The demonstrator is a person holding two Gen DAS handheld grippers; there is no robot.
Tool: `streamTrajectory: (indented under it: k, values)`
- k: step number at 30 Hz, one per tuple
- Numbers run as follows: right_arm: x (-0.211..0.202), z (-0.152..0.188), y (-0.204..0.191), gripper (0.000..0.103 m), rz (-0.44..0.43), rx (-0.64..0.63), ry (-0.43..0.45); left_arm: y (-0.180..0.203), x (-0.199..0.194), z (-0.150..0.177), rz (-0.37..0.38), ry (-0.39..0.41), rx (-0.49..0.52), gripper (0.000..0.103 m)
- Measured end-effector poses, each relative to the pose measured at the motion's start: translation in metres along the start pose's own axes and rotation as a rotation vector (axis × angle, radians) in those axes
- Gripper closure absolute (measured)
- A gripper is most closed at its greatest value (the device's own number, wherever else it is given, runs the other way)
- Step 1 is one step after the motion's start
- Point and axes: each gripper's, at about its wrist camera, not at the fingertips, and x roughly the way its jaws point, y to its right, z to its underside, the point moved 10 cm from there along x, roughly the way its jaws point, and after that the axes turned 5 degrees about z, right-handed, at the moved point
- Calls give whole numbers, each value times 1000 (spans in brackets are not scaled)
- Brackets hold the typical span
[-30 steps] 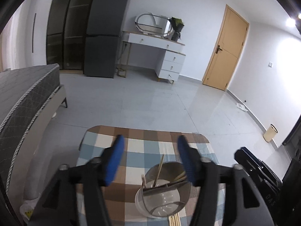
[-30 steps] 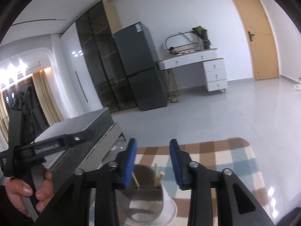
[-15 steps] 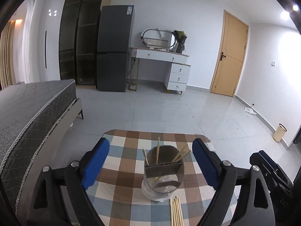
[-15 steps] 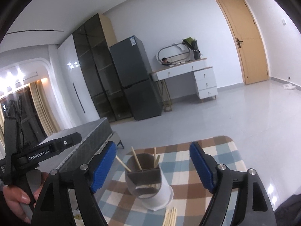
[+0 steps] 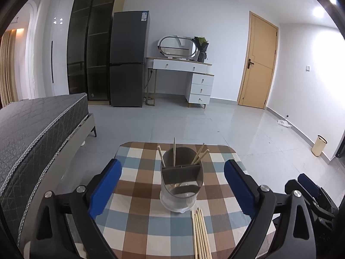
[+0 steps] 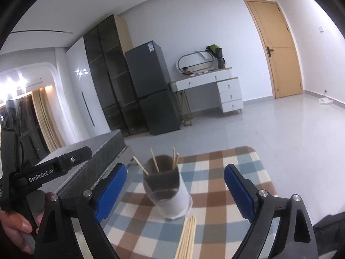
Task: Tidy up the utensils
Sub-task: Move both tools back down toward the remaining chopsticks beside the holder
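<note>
Blue pads line both claws. The left gripper [image 5: 172,185] has its jaws spread wide and opening further, with nothing pressed between the pads; the utensil holder [image 5: 181,181] stands on the table beyond them, framed in the gap but untouched. The right gripper [image 6: 175,191] is likewise wide and opening, its pads clear of the holder. A hand [image 6: 15,226] at the lower left of the right wrist view grasps the left gripper's handle.

The holder is a grey, divided cup on a white base, upright near the middle of the checked tablecloth [image 5: 138,226]. 4 chopsticks [image 5: 174,151] lean in its back compartment. A loose bundle of chopsticks [image 5: 200,235] lies flat on the cloth just in front of the holder, slightly to the right.

Beyond the table lie grey floor tiles, a bed [image 5: 32,125] on the left, and a dark fridge [image 5: 127,60] and white dresser [image 5: 183,79] by the far wall.
</note>
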Motion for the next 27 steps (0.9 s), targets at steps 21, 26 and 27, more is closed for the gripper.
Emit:
streamTrajectory:
  k: [21,26,27]
  values:
    - [39,94,20,7,90,-86,-251,-22,70,86,-82,-115,31,10]
    - [64,109,36,7,130,-107,-372,-45,91,101,-120,-193,-58,10]
    - [70,111,39,7,136,-110,-393,-49,92,101,-131,-198,-73,10]
